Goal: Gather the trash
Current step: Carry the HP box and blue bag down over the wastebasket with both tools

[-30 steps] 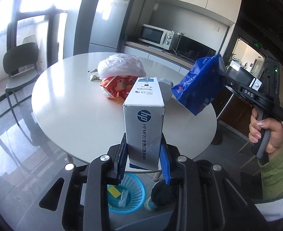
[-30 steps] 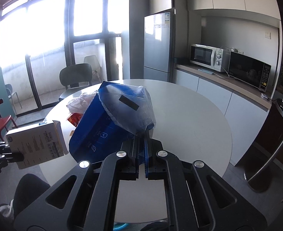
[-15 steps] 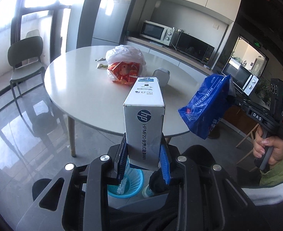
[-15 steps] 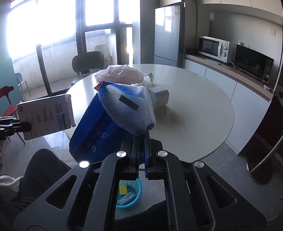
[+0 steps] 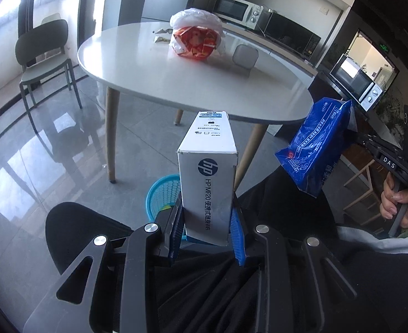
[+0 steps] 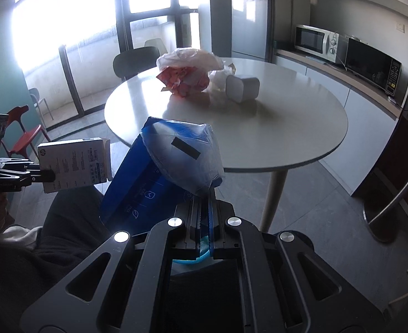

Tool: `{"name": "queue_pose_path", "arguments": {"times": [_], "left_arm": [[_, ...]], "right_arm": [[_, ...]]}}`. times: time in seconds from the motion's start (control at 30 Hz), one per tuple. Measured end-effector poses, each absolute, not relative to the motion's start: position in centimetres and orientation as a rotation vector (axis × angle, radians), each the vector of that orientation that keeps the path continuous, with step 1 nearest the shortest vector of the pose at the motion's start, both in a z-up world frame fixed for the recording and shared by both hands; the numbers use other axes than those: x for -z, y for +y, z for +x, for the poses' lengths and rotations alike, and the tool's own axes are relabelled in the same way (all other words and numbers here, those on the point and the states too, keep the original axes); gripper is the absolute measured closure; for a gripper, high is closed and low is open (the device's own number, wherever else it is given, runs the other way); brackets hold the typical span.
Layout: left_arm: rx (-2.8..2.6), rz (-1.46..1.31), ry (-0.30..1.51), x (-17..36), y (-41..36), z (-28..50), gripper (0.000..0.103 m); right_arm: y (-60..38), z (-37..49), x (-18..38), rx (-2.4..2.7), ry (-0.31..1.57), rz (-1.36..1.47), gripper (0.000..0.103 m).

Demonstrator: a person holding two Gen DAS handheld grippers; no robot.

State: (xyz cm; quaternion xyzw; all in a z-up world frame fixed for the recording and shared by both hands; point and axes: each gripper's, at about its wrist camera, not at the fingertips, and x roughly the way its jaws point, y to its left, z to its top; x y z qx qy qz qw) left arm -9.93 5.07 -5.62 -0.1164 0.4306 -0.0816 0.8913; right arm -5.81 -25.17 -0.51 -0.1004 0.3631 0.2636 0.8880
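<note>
Box (image 5: 206,177): white carton, stiff, likely light and near empty; clamped low on its two broad sides between left gripper (image 5: 207,229) pads, above the blue bin (image 5: 162,194). Stands upright, long axis up along the fingers, top leaning away toward table (image 5: 159,63). Bag (image 6: 159,177): soft blue film, slippery, crumples easily; pinched at one thin edge by right gripper (image 6: 204,216), jaws pressed tight together. Hangs slack, long axis slanting down to the left in the right view.
</note>
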Motion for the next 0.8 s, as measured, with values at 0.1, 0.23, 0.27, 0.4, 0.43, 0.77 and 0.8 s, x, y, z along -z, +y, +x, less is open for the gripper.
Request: {"name": "queue_pose_path", "arguments": {"times": [0.1,0.23,0.27,0.4,0.43,0.77,0.8], "left_arm": [[0.171,-0.267,0.943,7.7,5.3,-9.2,0.074],[0.17,-0.295,1.004,10.6,5.3,-7.8,0.074],[0.168,-0.299,1.013,11.2,5.2,-7.6,0.074],[0.151,-0.319,1.051,13.4,5.4,-6.0,0.074],[0.148,-0.324,1.061,13.9,5.5,-5.6,0.074],[0.106,-0.35,1.141,18.1,4.6,-2.5,0.074],[0.102,-0.355,1.146,18.4,4.6,-2.2,0.074]], "right_arm": [[-24.9,-5.7,2.4,-0.538,0.797,-0.219,0.1],[-24.6,-5.2,4.8,-0.551,0.843,-0.205,0.1],[-24.5,-5.0,5.5,-0.554,0.859,-0.196,0.1],[-24.1,-3.7,8.4,-0.543,0.913,-0.189,0.1],[-23.9,-3.4,9.1,-0.538,0.925,-0.185,0.1],[-20.4,0.2,15.9,-0.53,1.006,-0.186,0.1],[-20.2,0.5,16.6,-0.529,1.02,-0.185,0.1]]}}
